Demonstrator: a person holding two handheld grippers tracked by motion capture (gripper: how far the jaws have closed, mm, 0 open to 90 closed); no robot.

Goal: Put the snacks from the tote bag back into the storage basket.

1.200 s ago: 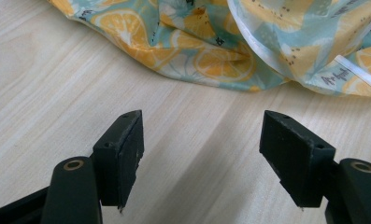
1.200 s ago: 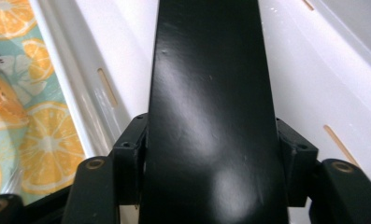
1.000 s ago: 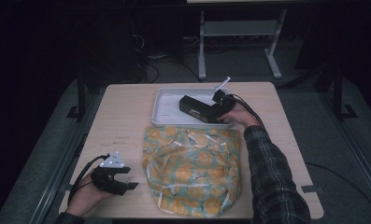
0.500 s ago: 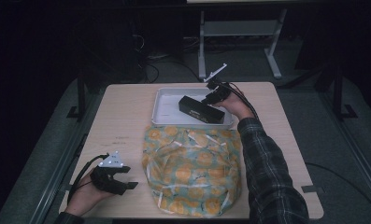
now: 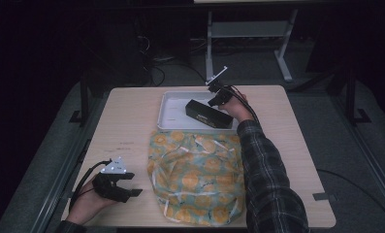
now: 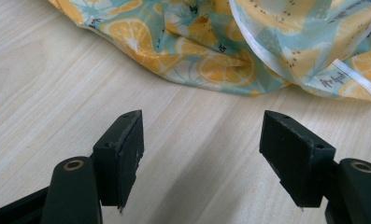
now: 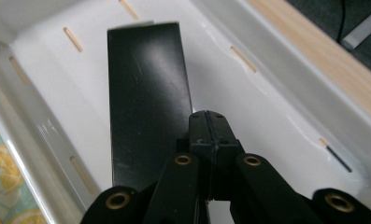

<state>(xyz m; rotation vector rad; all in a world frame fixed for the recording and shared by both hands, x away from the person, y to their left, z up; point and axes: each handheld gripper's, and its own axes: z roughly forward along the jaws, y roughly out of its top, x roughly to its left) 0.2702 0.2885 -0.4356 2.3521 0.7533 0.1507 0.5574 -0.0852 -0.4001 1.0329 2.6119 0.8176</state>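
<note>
In the high view, the right gripper [image 5: 214,99] hangs over the right end of a white tray [image 5: 173,114] in the upper middle of the frame. A long black box [image 5: 207,114] lies in that tray, slanting from its middle toward its lower right corner. In the right gripper view the jaws have just been closing and now stand pressed together, pad against pad, with nothing between them; the black box [image 7: 146,98] lies flat on the tray floor [image 7: 267,107] just past and to the left of the tips, apart from them.

At the lower left of the high view, the left gripper [image 5: 115,182] rests low over the wooden table [image 5: 127,126], just left of a cloth bag printed with oranges [image 5: 197,179] that lies below the tray. In the left gripper view its jaws stand wide apart over bare table [image 6: 52,93], holding nothing, and the bag [image 6: 230,42] spreads across the top of the frame.
</note>
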